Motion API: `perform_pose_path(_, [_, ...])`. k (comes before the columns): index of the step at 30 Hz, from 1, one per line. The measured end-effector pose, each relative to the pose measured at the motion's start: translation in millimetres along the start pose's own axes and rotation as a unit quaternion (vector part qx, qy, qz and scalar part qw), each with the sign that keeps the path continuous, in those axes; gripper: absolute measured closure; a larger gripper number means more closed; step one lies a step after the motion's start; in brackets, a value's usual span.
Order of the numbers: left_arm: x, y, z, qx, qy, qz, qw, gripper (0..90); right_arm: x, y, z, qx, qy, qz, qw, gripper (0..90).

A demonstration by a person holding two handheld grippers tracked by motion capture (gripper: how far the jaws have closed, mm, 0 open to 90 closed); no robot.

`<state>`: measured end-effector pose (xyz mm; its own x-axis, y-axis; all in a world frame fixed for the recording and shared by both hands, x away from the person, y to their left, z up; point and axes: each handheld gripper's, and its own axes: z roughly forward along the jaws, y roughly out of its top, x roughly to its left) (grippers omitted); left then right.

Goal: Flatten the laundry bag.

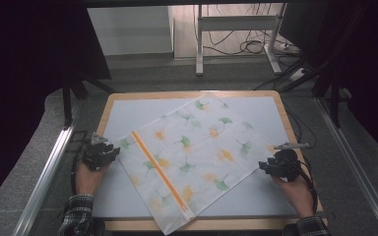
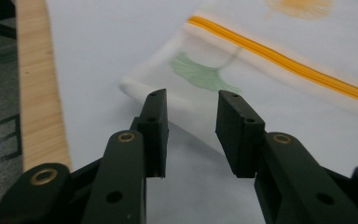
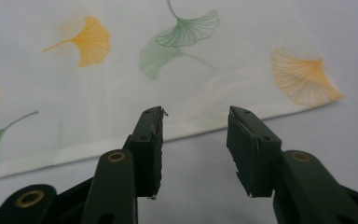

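A white cloth bag (image 1: 187, 152) printed with green and orange ginkgo leaves lies flat and skewed on the table, with an orange zipper stripe (image 1: 160, 169) near its left end. My left gripper (image 1: 109, 153) sits at the bag's left corner (image 2: 135, 86), open, nothing between its jaws. The stripe (image 2: 279, 58) runs past beyond that corner. My right gripper (image 1: 266, 164) rests at the bag's right edge (image 3: 205, 123), open and empty, the hem just ahead of its fingertips.
The table has a pale blue mat (image 1: 128, 110) with a wooden border (image 1: 103, 110). The bag's near corner (image 1: 170, 227) hangs over the front edge. Metal rails (image 1: 44, 172) flank the table; cables (image 1: 251, 46) lie on the floor behind.
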<state>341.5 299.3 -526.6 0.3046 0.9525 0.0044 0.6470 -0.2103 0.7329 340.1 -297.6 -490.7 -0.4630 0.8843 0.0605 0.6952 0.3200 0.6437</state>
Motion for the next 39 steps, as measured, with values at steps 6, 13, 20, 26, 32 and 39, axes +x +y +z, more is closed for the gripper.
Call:
perform_pose_path(6, [9.5,10.4,16.6,-0.002,0.026,0.003,0.9997,53.7,1.7,-2.8,-0.2,0.003,0.004,0.006,1.0,51.2])
perform_pose_path(13, [12.1,10.4,36.0,0.044,0.008,0.001,0.999,65.5,8.3,-8.2,-2.8,0.007,0.005,0.01,0.9999,47.1])
perform_pose_path(20, [15.1,7.4,29.1,0.053,-0.014,-0.01,0.9985,87.2,15.8,-9.0,-0.7,0.014,0.003,0.01,0.9999,47.0])
perform_pose_path(26, [5.6,-0.8,14.1,0.071,-0.023,0.011,0.9972,87.7,26.6,-10.0,6.8,0.021,0.007,0.017,0.9996,43.8])
perform_pose_path(32, [-14.5,-9.5,-1.4,0.088,-0.025,0.041,0.9949,87.5,38.3,-8.3,18.2,0.035,-0.001,0.019,0.9992,39.8])
perform_pose_path(39, [-22.7,-22.0,-15.9,0.095,-0.035,0.052,0.9935,87.0,57.1,-5.4,28.3,0.037,-0.052,-0.017,0.9978,45.0])
